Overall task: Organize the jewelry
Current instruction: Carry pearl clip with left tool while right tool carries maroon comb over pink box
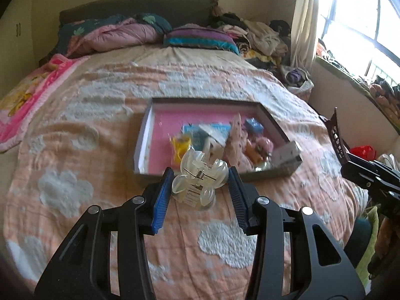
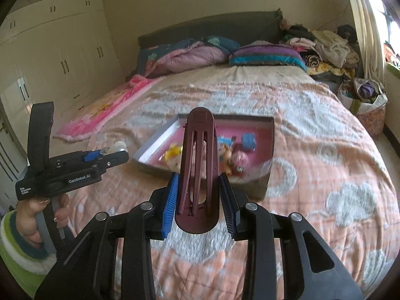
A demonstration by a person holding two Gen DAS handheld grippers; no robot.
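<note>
My left gripper is shut on a clear plastic claw hair clip, held above the bedspread just in front of the tray. My right gripper is shut on a long maroon hair clip that stands upright between the blue pads. A shallow grey tray with a pink floor lies on the bed beyond both grippers; it holds several small accessories, among them a yellow piece, blue cards and pink plush items. The left gripper shows at the left of the right wrist view, held by a hand.
The bed carries a peach and white cloud-patterned cover. Pillows and a folded quilt lie at the headboard, a heap of clothes at the far right. A pink blanket lies at the left. Wardrobe doors line the left wall.
</note>
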